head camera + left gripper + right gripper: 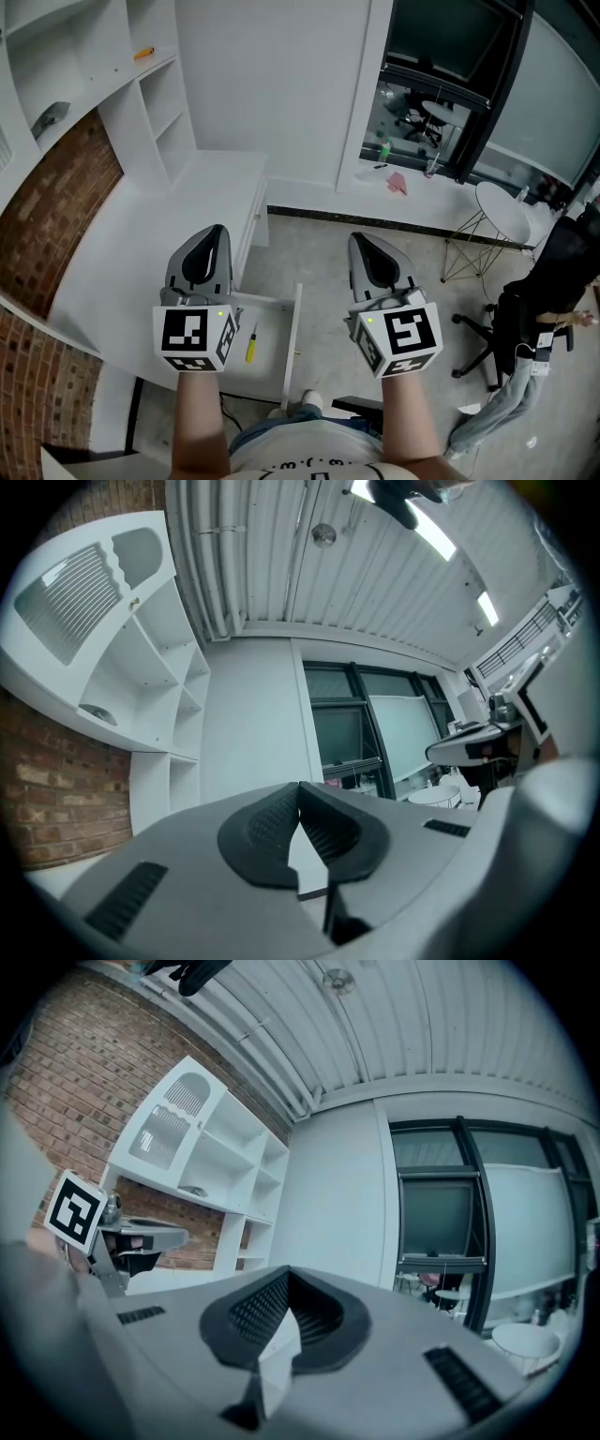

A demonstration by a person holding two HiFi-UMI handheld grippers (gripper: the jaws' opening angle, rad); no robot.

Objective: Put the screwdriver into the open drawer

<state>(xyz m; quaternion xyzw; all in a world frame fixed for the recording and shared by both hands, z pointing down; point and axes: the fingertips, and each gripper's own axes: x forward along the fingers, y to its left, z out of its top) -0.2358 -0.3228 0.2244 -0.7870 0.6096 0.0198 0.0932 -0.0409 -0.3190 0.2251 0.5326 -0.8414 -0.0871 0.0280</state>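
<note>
A yellow-handled screwdriver (251, 343) lies inside the open white drawer (293, 330) that sticks out from under the desk, between my two grippers in the head view. My left gripper (215, 231) is held over the drawer's left side, its jaws shut with nothing between them (299, 787). My right gripper (359, 240) hovers to the right of the drawer over the floor, also shut and empty (287, 1271). Both point about level, away from me. Neither touches the screwdriver.
A white curved desk (131, 253) runs along the brick wall (56, 206), with white shelves (155, 103) above it and an orange item (142, 53) on one shelf. A round white table (502, 212) and a black office chair (511, 323) stand at the right.
</note>
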